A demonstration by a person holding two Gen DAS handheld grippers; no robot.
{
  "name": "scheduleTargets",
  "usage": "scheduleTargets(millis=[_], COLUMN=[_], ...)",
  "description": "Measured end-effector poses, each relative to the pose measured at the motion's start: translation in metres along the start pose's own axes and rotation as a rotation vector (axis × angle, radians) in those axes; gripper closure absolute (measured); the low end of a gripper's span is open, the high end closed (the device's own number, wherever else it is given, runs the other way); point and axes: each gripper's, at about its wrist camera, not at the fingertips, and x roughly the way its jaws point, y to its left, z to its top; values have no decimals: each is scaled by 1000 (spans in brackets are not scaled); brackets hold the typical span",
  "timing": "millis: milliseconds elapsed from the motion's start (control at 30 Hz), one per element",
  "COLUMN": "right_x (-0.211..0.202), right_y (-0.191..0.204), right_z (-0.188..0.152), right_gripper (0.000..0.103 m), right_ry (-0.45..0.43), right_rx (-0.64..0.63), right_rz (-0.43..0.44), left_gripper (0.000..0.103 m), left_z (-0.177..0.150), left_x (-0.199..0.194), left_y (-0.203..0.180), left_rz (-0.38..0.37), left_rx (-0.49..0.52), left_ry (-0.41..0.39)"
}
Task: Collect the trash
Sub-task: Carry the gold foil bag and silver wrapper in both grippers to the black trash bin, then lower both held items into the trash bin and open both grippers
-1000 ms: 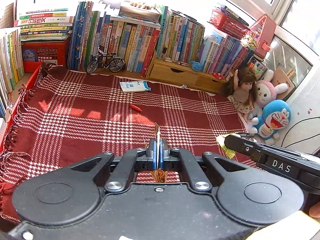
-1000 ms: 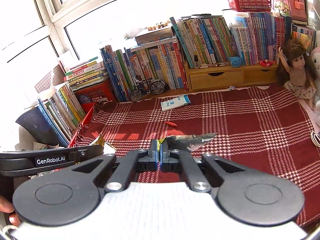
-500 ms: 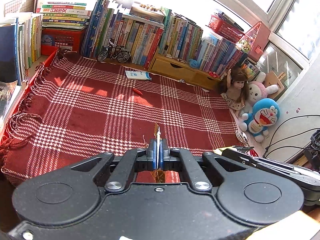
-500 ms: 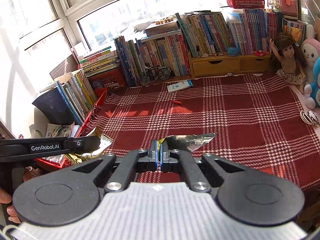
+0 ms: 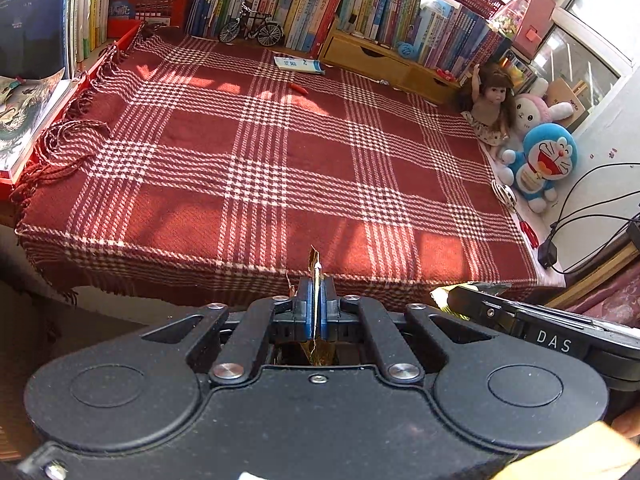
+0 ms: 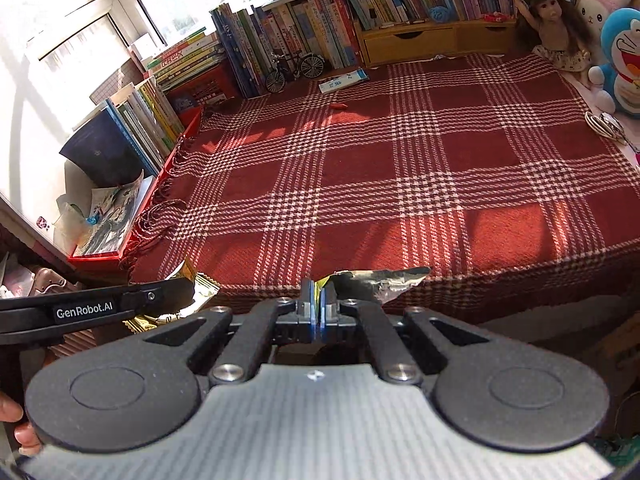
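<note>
My left gripper (image 5: 317, 302) is shut on a thin gold wrapper (image 5: 315, 264), seen edge-on between the blue pads and hanging below them. In the right wrist view that same gold wrapper (image 6: 200, 294) shows crumpled beside the left gripper's arm. My right gripper (image 6: 319, 304) is shut on a silver foil wrapper (image 6: 380, 280) that sticks out to the right. Both grippers hover just off the front edge of the red plaid blanket (image 5: 280, 152). A small red scrap (image 5: 299, 88) and a white-blue packet (image 5: 298, 65) lie far back on the blanket.
Rows of books (image 5: 320, 4), a toy bicycle (image 5: 250, 30) and a wooden drawer box (image 5: 368, 54) line the back. A doll (image 5: 486, 104) and plush toys (image 5: 540, 160) sit at the right. A red tray with books (image 6: 132, 184) borders the left. Cables (image 5: 580, 216) run at far right.
Both grippers have pulled back and up from over the blanket to beyond its front edge, each still holding its wrapper. The blanket now looks farther away.
</note>
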Motion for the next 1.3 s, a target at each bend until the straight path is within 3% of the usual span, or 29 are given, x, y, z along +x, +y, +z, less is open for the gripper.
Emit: scheduleTargets(millis=[400, 900, 1100, 1300], right_x=[7, 73, 112, 134], right_y=[-9, -23, -34, -37], right_z=[-48, -109, -119, -121], right_gripper=[98, 98, 98, 97], right_ry=[35, 116, 182, 225], right_rx=[63, 131, 148, 153], right_rz=[-42, -38, -70, -70], left_gripper=[99, 99, 98, 95], left_z=[-41, -92, -102, -108], left_x=[22, 113, 168, 187], left_y=[9, 48, 52, 52], left_rz=[19, 41, 114, 127], left_rx=[46, -9, 12, 9], left_ry=[80, 227, 328, 364])
